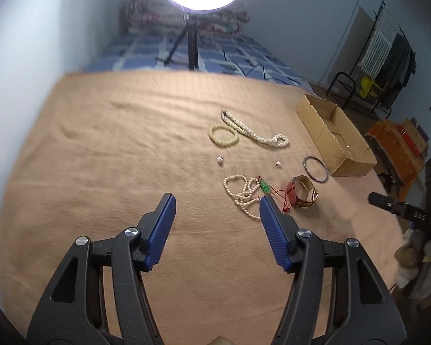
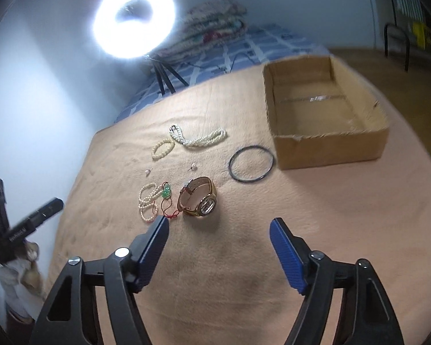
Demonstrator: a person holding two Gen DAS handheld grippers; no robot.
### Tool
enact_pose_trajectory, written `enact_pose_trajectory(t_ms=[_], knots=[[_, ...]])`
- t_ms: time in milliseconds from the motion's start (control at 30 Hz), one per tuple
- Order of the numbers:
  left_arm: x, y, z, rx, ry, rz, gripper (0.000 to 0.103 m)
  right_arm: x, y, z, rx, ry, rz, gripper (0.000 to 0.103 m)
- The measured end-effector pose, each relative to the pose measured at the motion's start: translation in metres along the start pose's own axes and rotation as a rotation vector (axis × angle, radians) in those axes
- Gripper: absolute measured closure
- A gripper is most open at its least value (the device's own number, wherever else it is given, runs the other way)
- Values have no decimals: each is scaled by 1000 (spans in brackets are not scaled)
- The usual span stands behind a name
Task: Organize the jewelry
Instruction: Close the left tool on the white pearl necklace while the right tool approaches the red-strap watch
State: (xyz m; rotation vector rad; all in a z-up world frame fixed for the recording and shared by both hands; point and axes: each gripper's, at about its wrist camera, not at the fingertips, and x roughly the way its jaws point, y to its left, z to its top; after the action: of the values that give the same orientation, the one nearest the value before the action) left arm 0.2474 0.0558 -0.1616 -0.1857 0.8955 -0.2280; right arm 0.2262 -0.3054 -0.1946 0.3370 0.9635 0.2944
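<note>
Jewelry (image 2: 186,172) lies scattered; pearl necklace (image 2: 199,138) runs toward box (image 2: 330,149).

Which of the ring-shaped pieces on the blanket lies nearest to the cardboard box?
The dark thin bangle, lying beside the cardboard box; the pale beaded bracelet lies farther away.

Little can be read. In the left wrist view, the black device (image 1: 408,211) at the right edge carries pale letters that look like "OAS", partly cut off. In the right wrist view, a similar black device (image 2: 28,227) at the left edge bears a white word too blurred to make out. The yellow sign (image 1: 369,87) by the far rack is illegible.
</note>
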Motion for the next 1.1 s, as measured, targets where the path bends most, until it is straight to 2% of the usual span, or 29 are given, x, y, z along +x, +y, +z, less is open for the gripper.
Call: enact_pose_trajectory(t_ms=[200,433,767,1033,1100], knots=[[54,11,7,-93,99,-101,54,41,-2,13,53,65,34,42],[101,13,10,-143,178,-157,65,80,-7,18,122,117,53,49],[146,13,16,-165,254,-145,68,101,-13,20,167,138,37,51],[161,9,20,-162,280,-142,68,110,-10,26,156,137,0,51],[163,8,22,-160,283,-133,73,111,-8,28,151,136,-12,51]])
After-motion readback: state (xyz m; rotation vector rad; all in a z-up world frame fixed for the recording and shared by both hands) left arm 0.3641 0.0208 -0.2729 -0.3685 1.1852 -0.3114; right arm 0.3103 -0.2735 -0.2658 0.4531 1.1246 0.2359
